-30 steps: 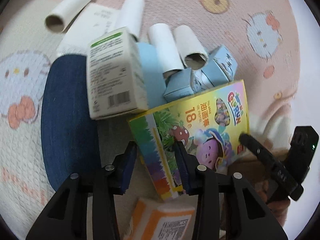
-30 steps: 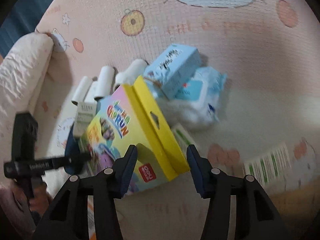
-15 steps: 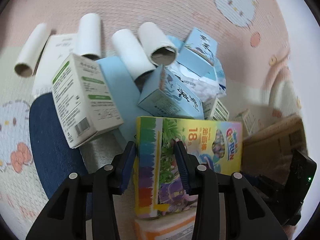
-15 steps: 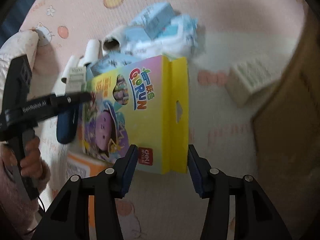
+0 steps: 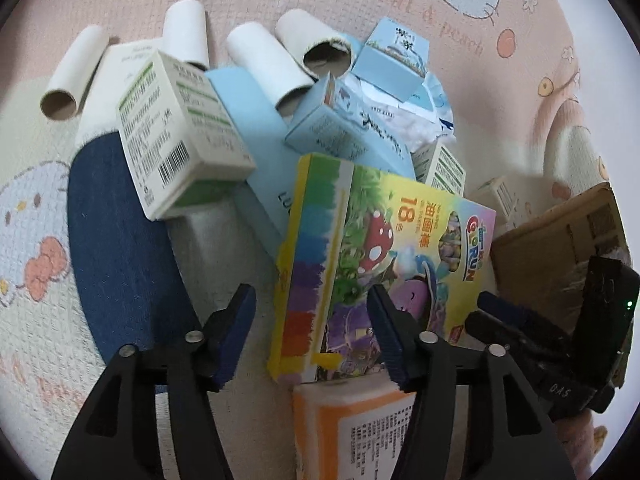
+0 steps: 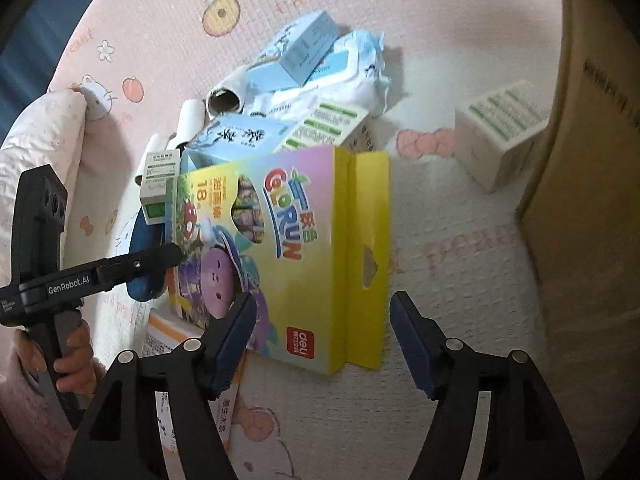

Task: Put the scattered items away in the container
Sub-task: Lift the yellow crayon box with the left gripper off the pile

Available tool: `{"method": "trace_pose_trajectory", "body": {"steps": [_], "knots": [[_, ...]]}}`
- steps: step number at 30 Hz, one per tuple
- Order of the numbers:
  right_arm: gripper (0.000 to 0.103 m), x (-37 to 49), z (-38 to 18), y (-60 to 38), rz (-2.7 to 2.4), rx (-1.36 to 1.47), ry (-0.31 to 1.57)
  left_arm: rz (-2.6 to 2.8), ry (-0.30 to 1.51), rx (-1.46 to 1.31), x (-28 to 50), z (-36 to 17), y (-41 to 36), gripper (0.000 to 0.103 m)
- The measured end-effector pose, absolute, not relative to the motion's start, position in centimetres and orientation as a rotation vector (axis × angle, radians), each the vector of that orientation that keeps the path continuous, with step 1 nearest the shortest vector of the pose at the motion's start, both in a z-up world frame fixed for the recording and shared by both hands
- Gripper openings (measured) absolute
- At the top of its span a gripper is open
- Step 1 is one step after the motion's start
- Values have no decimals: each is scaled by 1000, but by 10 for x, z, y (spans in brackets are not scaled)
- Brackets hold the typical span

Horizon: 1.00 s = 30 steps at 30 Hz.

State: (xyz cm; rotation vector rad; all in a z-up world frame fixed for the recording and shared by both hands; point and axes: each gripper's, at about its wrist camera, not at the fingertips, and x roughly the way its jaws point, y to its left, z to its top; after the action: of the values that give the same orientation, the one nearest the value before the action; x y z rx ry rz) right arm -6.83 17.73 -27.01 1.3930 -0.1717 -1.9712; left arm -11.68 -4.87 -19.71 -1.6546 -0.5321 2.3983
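Observation:
A colourful pastel box (image 5: 384, 264) (image 6: 288, 248) lies tilted on a pile of items on the pink play mat. My left gripper (image 5: 312, 336) is open, its fingers either side of the box's near left corner, not pressing it. My right gripper (image 6: 320, 340) is open, straddling the box's near yellow end. A cardboard container (image 6: 592, 160) stands at the right; it also shows in the left wrist view (image 5: 560, 248). The pile holds white cardboard tubes (image 5: 260, 60), light blue boxes (image 5: 344, 124), a white-and-green box (image 5: 180, 136) and a wipes pack (image 6: 352, 68).
An orange-and-white box (image 5: 352, 428) lies under the pastel box's near edge. A dark blue oval pad (image 5: 116, 248) lies left under the pile. A white-green box (image 6: 504, 132) sits beside the container wall. A padded white bumper (image 6: 36, 148) borders the mat on the left.
Both grippers' jaws have widened from a narrow gap around the pastel box to clearly open. The box has come down from a lifted tilt to rest on the pile near the container.

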Motion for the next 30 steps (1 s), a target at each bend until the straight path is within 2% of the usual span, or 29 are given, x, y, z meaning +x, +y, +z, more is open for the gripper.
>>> {"method": "trace_pose_trajectory", "body": {"steps": [3, 8, 17, 22, 30], "knots": [[68, -69, -277, 175, -1976, 1391, -157, 2382, -577, -1627, -117, -202, -51, 65], [68, -76, -287, 176, -1947, 1401, -241, 2357, -677, -1584, -119, -210, -53, 65], [69, -80, -290, 167, -1945, 1376, -270, 2365, -660, -1554, -121, -209, -46, 65], [58, -73, -278, 163, -2034, 1328, -185, 2383, -736, -1516, -125, -203, -49, 58], [54, -72, -257, 158, -2075, 1312, -182, 2430, -747, -1500, -124, -185, -55, 52]]}}
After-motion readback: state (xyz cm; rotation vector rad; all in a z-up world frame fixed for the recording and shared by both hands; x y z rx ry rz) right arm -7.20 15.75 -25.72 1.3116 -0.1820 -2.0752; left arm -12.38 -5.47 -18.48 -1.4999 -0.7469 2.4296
